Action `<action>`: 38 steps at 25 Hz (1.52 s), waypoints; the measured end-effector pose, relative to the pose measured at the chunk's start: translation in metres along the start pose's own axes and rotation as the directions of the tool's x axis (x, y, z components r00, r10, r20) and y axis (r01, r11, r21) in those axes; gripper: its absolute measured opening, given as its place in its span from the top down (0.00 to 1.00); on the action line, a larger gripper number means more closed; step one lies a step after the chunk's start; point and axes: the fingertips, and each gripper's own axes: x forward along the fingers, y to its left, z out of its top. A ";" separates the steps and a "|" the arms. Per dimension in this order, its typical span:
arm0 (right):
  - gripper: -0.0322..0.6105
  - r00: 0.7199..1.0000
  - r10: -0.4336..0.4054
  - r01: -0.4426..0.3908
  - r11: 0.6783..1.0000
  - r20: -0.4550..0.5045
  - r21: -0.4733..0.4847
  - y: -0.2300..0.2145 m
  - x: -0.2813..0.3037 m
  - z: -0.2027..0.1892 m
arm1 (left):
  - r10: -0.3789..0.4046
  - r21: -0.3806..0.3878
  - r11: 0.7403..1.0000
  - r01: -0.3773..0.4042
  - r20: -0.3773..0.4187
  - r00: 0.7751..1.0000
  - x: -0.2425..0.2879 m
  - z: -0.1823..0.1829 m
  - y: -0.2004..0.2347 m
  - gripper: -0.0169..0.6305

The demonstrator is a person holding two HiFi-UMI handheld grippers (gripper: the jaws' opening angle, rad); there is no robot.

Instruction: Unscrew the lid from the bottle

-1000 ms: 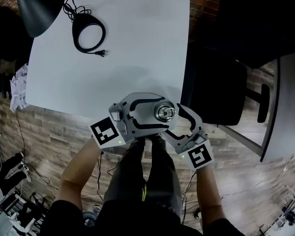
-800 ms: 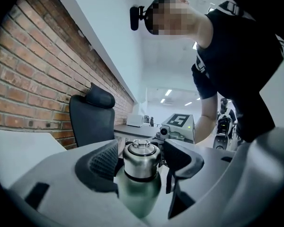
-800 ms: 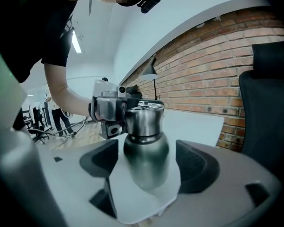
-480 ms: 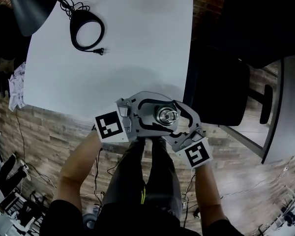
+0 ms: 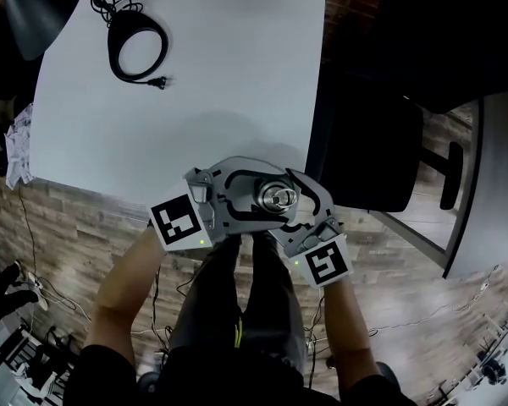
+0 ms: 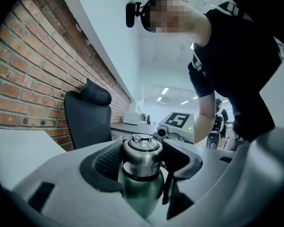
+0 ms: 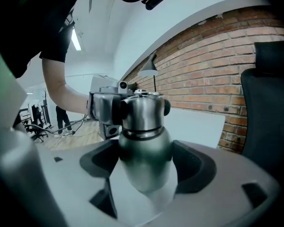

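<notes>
White table [image 5: 195, 100] is seen across the upper part of the head view, with a black chair [image 5: 364, 150] at its right and a coiled black cable [image 5: 137, 53] laid near its far left corner. Just off the table's near edge, above the person's legs [image 5: 237, 286], a metal bottle [image 7: 144, 174] is held upright in the air. Its body is clamped between the jaws of the right gripper [image 7: 146, 162]. Its lid [image 6: 140, 150] is enclosed by the jaws of the left gripper [image 6: 142, 159], which have just been closing and are pressed on it at both sides.
</notes>
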 end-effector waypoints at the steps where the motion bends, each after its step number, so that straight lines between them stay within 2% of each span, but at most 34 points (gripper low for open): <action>1: 0.41 1.000 -0.005 0.005 1.000 0.002 0.002 0.000 0.000 0.000 | 0.044 0.003 0.999 -0.044 -0.009 0.999 0.000 -0.001 0.001 0.55; 4: 0.41 1.000 -0.015 0.015 1.000 0.005 0.002 0.000 0.000 -0.002 | 0.216 -0.013 0.976 -0.216 -0.016 0.976 -0.001 -0.002 0.006 0.55; 7: 0.41 1.000 -0.024 0.024 1.000 0.012 0.010 0.000 0.000 -0.002 | 0.397 -0.058 0.916 -0.397 -0.020 0.918 -0.005 -0.004 0.011 0.55; 9: 0.41 1.000 -0.027 0.027 1.000 0.014 0.011 0.000 -0.001 -0.002 | 0.486 -0.071 0.871 -0.486 -0.024 0.874 -0.006 -0.005 0.014 0.55; 14: 0.41 0.999 -0.040 0.040 0.999 0.012 0.014 0.000 -0.001 -0.002 | 0.637 -0.032 0.771 -0.636 0.015 0.771 -0.010 -0.002 0.015 0.55; 15: 0.41 0.999 -0.042 0.042 0.999 0.012 0.016 0.000 -0.001 -0.002 | 0.654 -0.024 0.756 -0.654 0.027 0.756 -0.010 -0.002 0.015 0.55; 17: 0.41 0.999 -0.044 0.043 0.999 0.015 0.018 0.000 -0.001 -0.002 | 0.668 -0.022 0.744 -0.668 0.037 0.743 -0.010 -0.002 0.014 0.55; 23: 0.41 0.999 -0.049 0.049 0.999 0.022 0.018 0.000 -0.002 -0.004 | 0.655 -0.039 0.755 -0.654 0.027 0.755 -0.009 -0.004 0.014 0.55; 25: 0.41 0.998 -0.051 0.050 0.999 0.026 0.020 -0.001 -0.002 -0.004 | 0.640 -0.055 0.768 -0.638 0.022 0.768 -0.008 -0.006 0.014 0.55; 28: 0.41 0.998 -0.048 0.048 0.999 0.026 0.013 -0.001 -0.002 -0.003 | 0.581 -0.086 0.812 -0.577 0.027 0.814 -0.009 -0.006 0.008 0.54; 31: 0.41 0.999 -0.046 0.046 0.999 0.022 0.013 0.001 -0.002 -0.003 | 0.497 -0.063 0.866 -0.496 0.013 0.867 -0.020 -0.007 0.002 0.47; 33: 0.41 0.999 -0.045 0.044 0.999 0.019 0.014 0.001 -0.001 -0.003 | 0.448 -0.165 0.882 -0.442 0.000 0.894 -0.031 -0.010 0.001 0.46; 35: 0.41 0.999 -0.043 0.042 0.999 0.021 0.018 0.001 -0.001 -0.003 | 0.355 -0.238 0.908 -0.346 -0.004 0.935 -0.036 -0.009 -0.002 0.46; 37: 0.41 0.999 -0.042 0.042 0.999 0.025 0.017 0.000 -0.002 -0.002 | 0.237 -0.239 0.943 -0.231 -0.004 0.971 -0.037 -0.006 -0.003 0.46; 38: 0.41 0.999 -0.042 0.042 0.999 0.024 0.016 0.000 -0.002 -0.002 | 0.187 -0.234 0.955 -0.182 0.001 0.982 -0.035 -0.005 -0.002 0.46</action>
